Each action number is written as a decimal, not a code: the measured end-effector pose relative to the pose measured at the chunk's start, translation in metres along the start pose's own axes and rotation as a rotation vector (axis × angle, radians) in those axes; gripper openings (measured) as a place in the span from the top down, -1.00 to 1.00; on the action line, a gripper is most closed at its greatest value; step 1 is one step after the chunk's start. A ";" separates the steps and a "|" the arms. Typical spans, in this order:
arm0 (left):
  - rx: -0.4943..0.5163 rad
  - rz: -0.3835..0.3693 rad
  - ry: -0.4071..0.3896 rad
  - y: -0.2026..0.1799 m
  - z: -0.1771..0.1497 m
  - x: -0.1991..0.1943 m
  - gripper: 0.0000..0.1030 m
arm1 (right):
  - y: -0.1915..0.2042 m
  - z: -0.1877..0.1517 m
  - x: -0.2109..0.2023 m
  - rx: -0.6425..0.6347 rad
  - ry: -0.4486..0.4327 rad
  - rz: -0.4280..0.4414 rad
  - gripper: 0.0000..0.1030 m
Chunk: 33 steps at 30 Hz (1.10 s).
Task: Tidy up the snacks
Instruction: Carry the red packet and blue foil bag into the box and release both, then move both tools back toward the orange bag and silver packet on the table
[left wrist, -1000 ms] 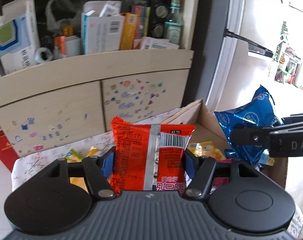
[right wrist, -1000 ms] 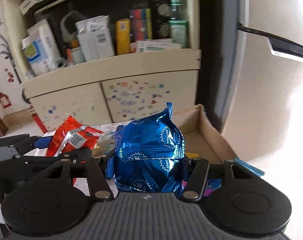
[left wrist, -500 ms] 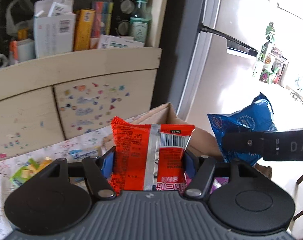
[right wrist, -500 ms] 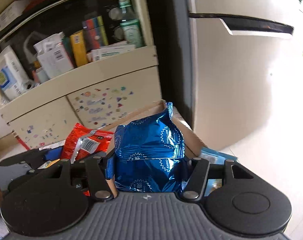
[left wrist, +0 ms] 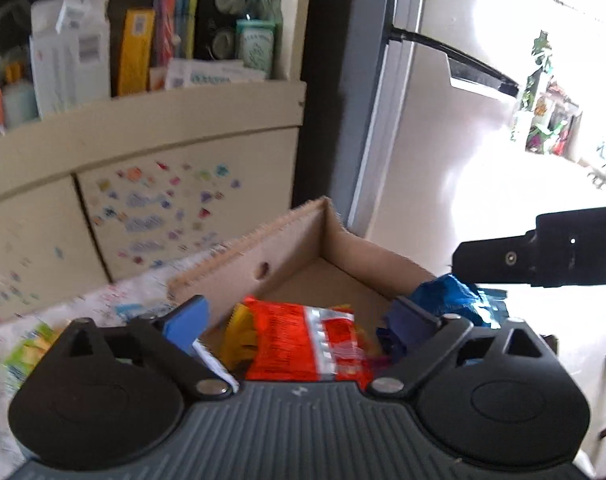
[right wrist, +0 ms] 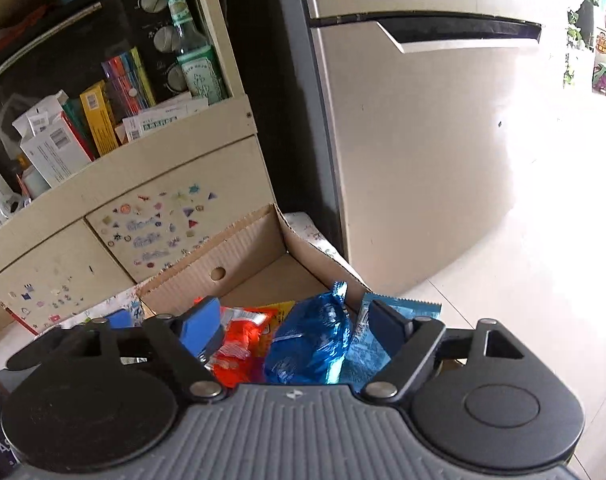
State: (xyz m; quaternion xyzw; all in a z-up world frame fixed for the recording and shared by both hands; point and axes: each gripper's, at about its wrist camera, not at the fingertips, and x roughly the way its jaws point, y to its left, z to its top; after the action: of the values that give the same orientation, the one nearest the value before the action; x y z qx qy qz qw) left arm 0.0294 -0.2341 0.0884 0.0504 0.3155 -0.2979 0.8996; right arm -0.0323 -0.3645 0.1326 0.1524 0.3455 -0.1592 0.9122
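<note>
We face a fridge (right wrist: 423, 160), a sticker-dotted cabinet (right wrist: 175, 216) and a patterned tablecloth (left wrist: 103, 300). On it our box (left wrist: 287, 240) holds the red pack (left wrist: 299, 340) and blue pack (right wrist: 307, 344). Both the left gripper (left wrist: 299, 320) and right gripper (right wrist: 295, 320) have just been opening, jaws apart, nothing pinched. One green snack (left wrist: 27, 348) seems left outside.

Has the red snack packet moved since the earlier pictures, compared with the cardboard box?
Yes. The red snack packet dropped from between the fingers of the left claw, whose jaws have just been opening, into the cardboard box.
</note>
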 end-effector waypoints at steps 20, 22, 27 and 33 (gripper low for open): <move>-0.053 0.128 0.101 0.108 -0.008 -0.057 -0.98 | 0.051 -0.007 0.000 -0.096 0.007 0.203 -0.81; -0.050 0.156 0.106 0.120 -0.012 -0.060 -0.98 | 0.058 -0.010 0.001 -0.110 0.010 0.216 -0.81; -0.067 0.206 0.110 0.154 -0.022 -0.063 -0.98 | 0.078 -0.015 0.009 -0.132 0.036 0.261 -0.81; -0.064 0.286 0.121 0.188 -0.038 -0.056 -0.98 | 0.101 -0.027 0.019 -0.202 0.068 0.282 -0.76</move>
State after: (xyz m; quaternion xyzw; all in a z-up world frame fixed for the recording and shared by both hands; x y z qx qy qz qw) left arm 0.0804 -0.0415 0.0732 0.0838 0.3679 -0.1529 0.9134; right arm 0.0052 -0.2662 0.1170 0.1126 0.3655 0.0112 0.9239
